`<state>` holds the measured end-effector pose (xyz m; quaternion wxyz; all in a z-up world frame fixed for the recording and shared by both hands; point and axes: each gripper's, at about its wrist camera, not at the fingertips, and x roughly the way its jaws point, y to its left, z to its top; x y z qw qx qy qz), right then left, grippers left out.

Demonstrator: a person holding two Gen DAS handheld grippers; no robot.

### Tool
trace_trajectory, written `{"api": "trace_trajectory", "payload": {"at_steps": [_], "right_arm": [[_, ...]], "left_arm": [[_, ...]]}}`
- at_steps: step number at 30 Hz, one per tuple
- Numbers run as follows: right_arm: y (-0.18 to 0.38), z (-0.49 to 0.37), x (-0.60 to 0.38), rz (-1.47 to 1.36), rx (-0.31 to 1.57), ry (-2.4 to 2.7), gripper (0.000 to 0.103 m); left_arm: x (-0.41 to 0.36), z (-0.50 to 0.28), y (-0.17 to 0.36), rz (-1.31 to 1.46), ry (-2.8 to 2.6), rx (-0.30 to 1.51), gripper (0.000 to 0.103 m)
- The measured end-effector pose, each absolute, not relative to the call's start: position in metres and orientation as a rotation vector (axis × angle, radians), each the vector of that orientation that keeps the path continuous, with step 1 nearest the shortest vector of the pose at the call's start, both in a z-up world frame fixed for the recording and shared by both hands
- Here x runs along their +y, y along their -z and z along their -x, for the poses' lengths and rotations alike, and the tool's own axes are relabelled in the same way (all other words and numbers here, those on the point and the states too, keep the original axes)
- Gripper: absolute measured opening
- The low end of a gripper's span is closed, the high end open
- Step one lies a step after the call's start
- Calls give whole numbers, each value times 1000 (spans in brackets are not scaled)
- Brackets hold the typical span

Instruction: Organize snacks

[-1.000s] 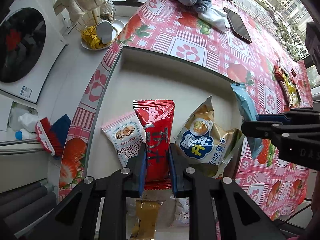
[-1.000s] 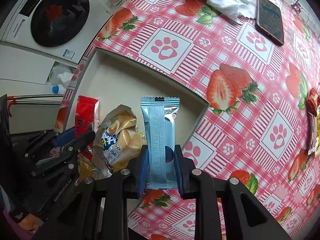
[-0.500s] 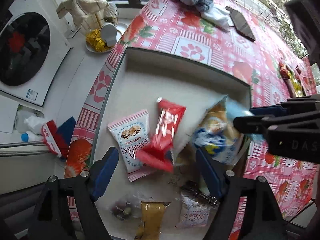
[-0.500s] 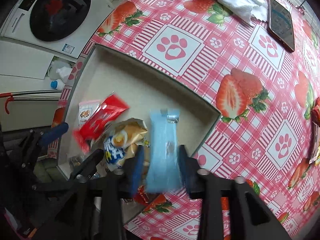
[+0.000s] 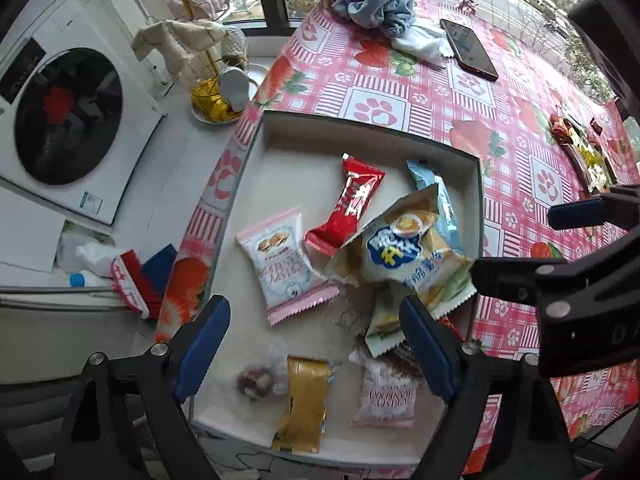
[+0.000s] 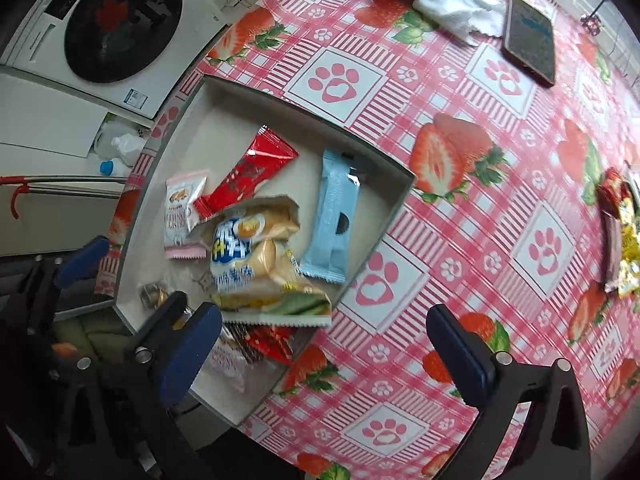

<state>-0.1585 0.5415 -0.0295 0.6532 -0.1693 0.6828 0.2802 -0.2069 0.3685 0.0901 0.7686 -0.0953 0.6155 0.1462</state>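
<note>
A shallow beige box (image 5: 360, 128) (image 6: 384, 224) on the table holds several snack packs. A red pack (image 5: 352, 204) (image 6: 248, 176) and a light blue pack (image 5: 436, 196) (image 6: 332, 220) lie loose in it beside a yellow chip bag (image 5: 404, 252) (image 6: 256, 256) and a pink-white cracker pack (image 5: 284, 264) (image 6: 182, 212). My left gripper (image 5: 316, 352) is open and empty above the box's near end. My right gripper (image 6: 324, 360) is open and empty over the box's right edge.
More loose snacks (image 5: 580, 148) (image 6: 620, 228) lie at the table's far right. A phone (image 5: 468, 48) (image 6: 530, 40) and cloths (image 5: 376, 4) lie at the far side. A washing machine (image 5: 68, 116) stands left of the table.
Both grippers opened. The red pack dropped from the left one and the blue pack from the right one into the box. Both grippers pulled back.
</note>
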Motion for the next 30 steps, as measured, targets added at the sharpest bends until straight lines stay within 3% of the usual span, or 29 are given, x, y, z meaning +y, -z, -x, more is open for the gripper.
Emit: {"api": "trace_trajectory", "payload": {"at_steps": [15,30], "right_arm": [[40,215,508,405,1684,-636,103],[33,221,509,419,1665,-647,103]], "left_arm": [[318,238,-66,32,-221,1531,89],[302,241,-72,-30,-222,1545,89]]}}
